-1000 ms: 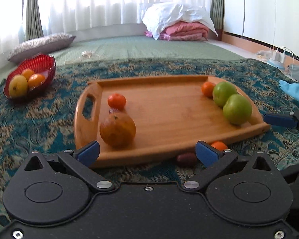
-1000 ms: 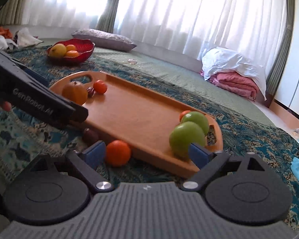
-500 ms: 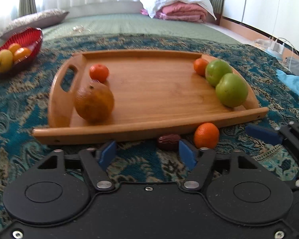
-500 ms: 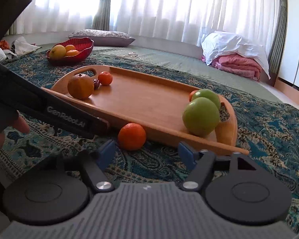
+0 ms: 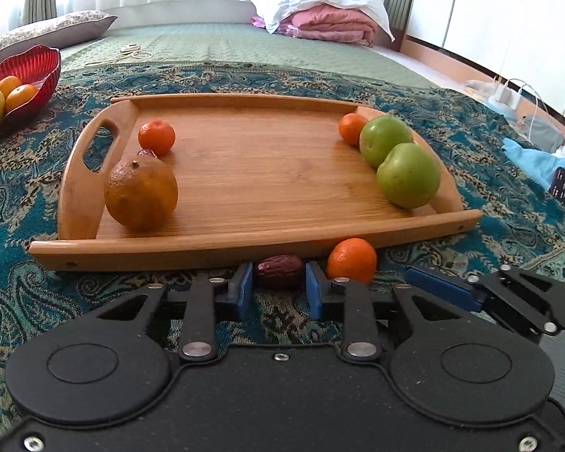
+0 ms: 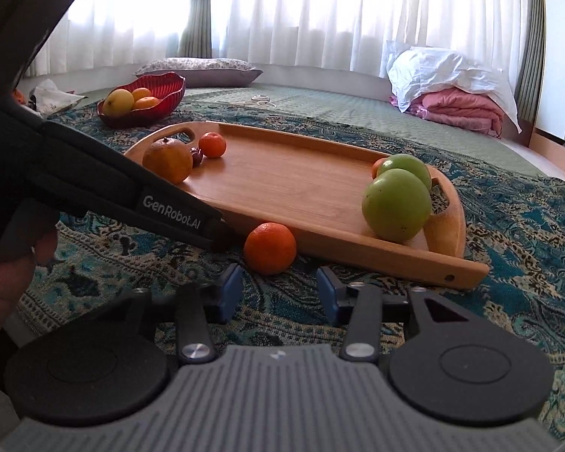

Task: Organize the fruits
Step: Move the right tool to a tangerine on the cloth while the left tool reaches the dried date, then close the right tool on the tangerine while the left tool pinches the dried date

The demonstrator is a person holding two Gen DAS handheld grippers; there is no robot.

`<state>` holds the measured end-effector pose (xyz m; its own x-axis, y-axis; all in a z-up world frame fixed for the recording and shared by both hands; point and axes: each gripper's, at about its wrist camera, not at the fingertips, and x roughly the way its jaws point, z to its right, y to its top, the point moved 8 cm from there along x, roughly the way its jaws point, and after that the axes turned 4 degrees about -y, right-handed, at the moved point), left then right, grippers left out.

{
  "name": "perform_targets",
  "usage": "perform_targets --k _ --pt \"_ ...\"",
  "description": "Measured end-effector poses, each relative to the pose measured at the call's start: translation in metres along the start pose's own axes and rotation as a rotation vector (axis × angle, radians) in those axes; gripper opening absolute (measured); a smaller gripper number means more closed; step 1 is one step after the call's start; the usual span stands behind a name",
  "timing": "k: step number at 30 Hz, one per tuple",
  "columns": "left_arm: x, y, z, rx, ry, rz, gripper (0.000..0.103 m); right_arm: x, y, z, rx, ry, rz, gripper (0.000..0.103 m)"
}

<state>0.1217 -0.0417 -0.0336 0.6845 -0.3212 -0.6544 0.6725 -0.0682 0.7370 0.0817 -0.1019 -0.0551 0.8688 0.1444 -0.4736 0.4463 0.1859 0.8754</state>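
Note:
A dark red date [image 5: 278, 271] lies on the patterned cloth in front of the wooden tray [image 5: 245, 252]. My left gripper [image 5: 278, 286] has its blue pads on either side of the date, narrowly open around it. A small orange [image 5: 352, 260] lies just right of it, also in the right wrist view [image 6: 269, 247]. My right gripper [image 6: 278, 293] is open and empty, just short of that orange. On the tray sit a large orange [image 5: 141, 196], a small orange [image 5: 156, 136], two green apples [image 5: 408, 175] and another small orange [image 5: 350, 128].
A red bowl [image 6: 158, 103] with yellow and orange fruit stands on the cloth at the far left. A pillow [image 6: 203, 69] and folded bedding [image 6: 459, 105] lie further back. Blue cloth and cables [image 5: 535, 150] are at the right. The left gripper's body [image 6: 94, 180] crosses the right view.
My left gripper has lowered and moved forward so its pads flank the date, and its jaws have narrowed. My right gripper has closed in on the loose small orange.

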Motion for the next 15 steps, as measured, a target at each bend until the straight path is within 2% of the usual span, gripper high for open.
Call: perform_targets --k 5,15 --pt "-0.01 0.002 -0.003 -0.001 0.008 0.015 0.028 0.006 0.005 0.002 0.039 -0.001 -0.003 0.047" --pt "-0.026 0.012 -0.012 -0.01 0.046 0.062 0.028 0.017 0.01 -0.005 0.066 0.001 -0.016 0.046"
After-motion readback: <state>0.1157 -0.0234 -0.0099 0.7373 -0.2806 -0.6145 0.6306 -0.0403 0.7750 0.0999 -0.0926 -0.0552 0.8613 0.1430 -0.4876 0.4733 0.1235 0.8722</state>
